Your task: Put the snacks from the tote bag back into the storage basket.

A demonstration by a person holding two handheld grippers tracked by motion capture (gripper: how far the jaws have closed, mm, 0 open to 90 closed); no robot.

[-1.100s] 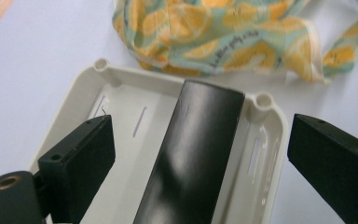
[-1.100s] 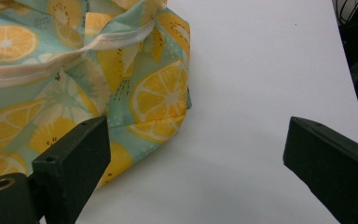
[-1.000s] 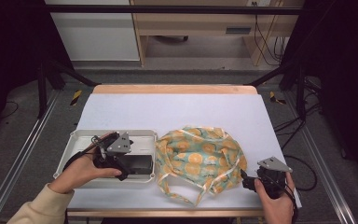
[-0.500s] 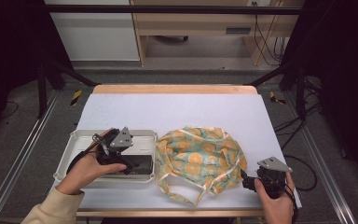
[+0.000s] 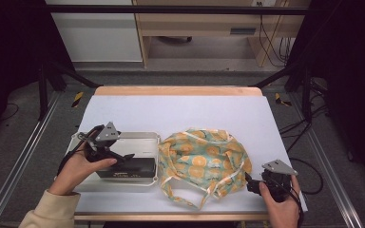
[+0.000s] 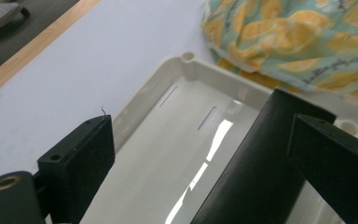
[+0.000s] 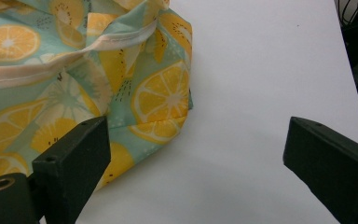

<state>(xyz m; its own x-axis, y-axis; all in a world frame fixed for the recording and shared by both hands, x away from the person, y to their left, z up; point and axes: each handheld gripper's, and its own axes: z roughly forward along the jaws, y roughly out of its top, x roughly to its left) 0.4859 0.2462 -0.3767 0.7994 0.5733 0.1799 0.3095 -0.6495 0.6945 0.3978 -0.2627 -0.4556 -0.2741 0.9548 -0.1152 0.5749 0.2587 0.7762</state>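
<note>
In the left gripper view the two black jaws stand spread, one at the lower left of the frame and one at the lower right, and a long black box (image 6: 256, 163) rises between them from the bottom edge toward the centre right; the right jaw lies over the box's near side, while a gap of bare tray floor separates the box from the left jaw, so the jaws are released and not pressing it. The box lies in a shallow white tray (image 6: 168, 88), whose rounded corner sits at the upper centre of that frame. In the high view the left gripper (image 5: 126, 156) hangs over the tray (image 5: 148, 137) at the left centre of the frame, with the black box (image 5: 126, 168) along the tray's near side and the person's left hand (image 5: 78, 166) wrapped round the gripper body. Just to the right of the tray, touching or overlapping its edge, lies a crumpled cloth bag (image 5: 202, 161) printed with orange slices on pale green. In the right gripper view the jaws are also spread wide with bare white table (image 7: 261, 84) between them, and the bag (image 7: 74, 74) fills the upper left, its corner reaching behind the left jaw. The right gripper (image 5: 252, 185) sits at the lower right of the high view, just beside the bag's edge.
</note>
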